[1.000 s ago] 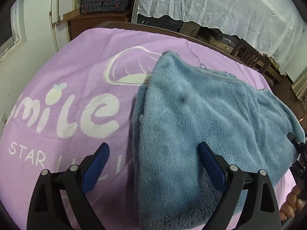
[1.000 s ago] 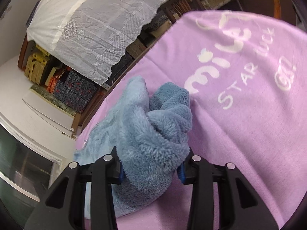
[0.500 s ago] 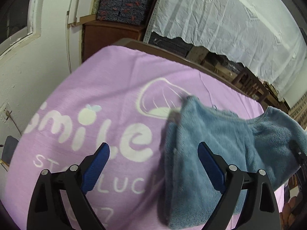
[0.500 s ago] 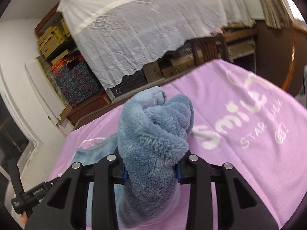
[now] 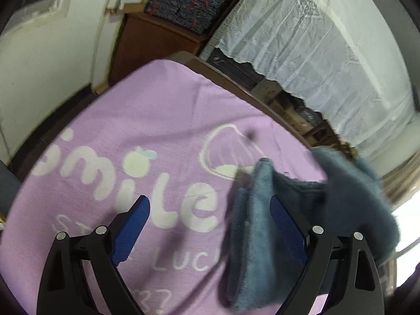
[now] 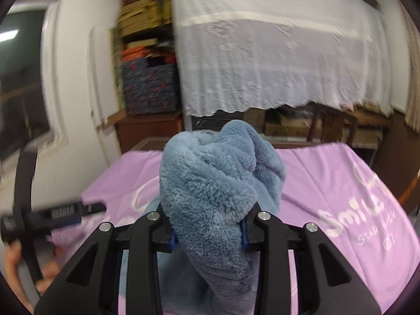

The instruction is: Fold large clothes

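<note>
A big purple blanket [image 5: 162, 120] with white letters covers the table. Behind it hangs a white lacy curtain [image 6: 275, 60]. Dark boxes with red dots [image 6: 149, 89] sit on a brown wooden cabinet [image 5: 152, 44]

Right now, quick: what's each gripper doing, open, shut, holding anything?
Left gripper: jaws wide open, holding nothing; the blue fleece garment hangs beside its right finger.
Right gripper: jaws shut on a bunched part of the blue fleece garment.
</note>
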Demonstrator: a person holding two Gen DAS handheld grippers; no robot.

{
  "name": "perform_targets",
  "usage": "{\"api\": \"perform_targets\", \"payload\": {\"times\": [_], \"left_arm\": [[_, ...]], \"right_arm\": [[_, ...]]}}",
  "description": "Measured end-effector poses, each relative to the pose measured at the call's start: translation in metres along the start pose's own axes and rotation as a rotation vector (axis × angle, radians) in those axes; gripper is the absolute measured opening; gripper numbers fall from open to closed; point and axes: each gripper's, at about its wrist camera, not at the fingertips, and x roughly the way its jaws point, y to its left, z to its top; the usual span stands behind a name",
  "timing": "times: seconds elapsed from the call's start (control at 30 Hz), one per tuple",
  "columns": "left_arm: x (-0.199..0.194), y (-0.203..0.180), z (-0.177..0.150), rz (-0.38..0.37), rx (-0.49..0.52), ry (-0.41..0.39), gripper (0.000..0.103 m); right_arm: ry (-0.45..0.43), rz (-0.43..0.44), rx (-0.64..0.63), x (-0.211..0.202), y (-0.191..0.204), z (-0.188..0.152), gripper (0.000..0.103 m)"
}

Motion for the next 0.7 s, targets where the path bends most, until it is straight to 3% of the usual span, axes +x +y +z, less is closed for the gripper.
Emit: {"api": "perform_targets", "payload": {"times": [0.03, 0.2, 0.3, 0.43, 0.53, 0.6, 0.7], "left_arm": [[0.001, 0.0, 0.0, -0.034, -0.005, 0.011, 0.093], [0.011, -0.012, -0.005, -0.397, -0.043, 0.151, 0.093], [0.011, -0.02, -0.009, -0.49, -0.047, 0.168, 0.093], [0.011, -0.018, -0.013, -0.565, -0.08, 0.177, 0.093], [0.018, -0.02, -0.016, -0.525, -0.054, 0.187, 0.093], [0.036, -0.023, -0.023, -0.502, -0.046, 0.259, 0.093], [0.051, -0.026, -0.03, -0.511, -0.046, 0.301, 0.092]], "right_arm": [[0.005, 0.01, -0.041, 0.002, 0.013, -0.006, 0.032], [0.023, 0.048, -0.172, 0.007, 0.051, -0.028, 0.032], [0.026, 0.062, -0.241, 0.005, 0.065, -0.038, 0.032], [0.03, 0.073, -0.317, 0.002, 0.073, -0.055, 0.032], [0.028, 0.064, -0.398, -0.001, 0.081, -0.073, 0.032], [0.015, 0.057, -0.434, -0.004, 0.083, -0.082, 0.032], [0.008, 0.052, -0.451, -0.005, 0.085, -0.089, 0.032]]}}
